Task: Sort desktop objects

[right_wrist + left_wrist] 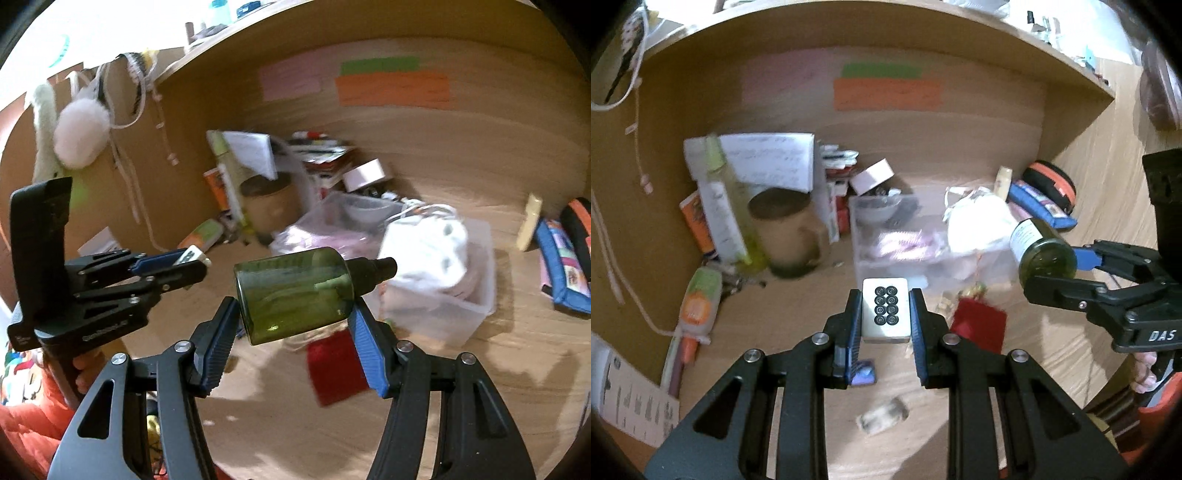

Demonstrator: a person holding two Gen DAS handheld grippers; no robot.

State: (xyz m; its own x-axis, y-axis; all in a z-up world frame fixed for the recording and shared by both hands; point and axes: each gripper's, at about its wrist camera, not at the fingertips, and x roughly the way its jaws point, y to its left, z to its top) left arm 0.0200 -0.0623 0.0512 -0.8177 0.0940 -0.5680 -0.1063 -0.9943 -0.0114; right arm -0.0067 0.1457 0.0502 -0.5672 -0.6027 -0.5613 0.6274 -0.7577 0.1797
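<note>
My left gripper point(885, 308) is shut on a white mahjong tile point(885, 312) with black circles, held above the wooden desk. It also shows in the right wrist view point(186, 260) at the left, with the tile point(192, 255) at its tip. My right gripper point(293, 314) is shut on a dark green bottle point(291, 295) with a black cap, lying sideways between the fingers. In the left wrist view the right gripper point(1067, 269) holds the bottle point(1043, 251) at the right. A clear plastic box point(897, 236) stands ahead of both.
A red pouch point(979, 325) lies on the desk point(798, 306) below the grippers. A brown jar point(785, 229), papers and tubes crowd the back left corner. A blue pencil case point(1039, 206) and an orange-black case point(1052, 181) lie at the right. A small grey item point(882, 415) lies near.
</note>
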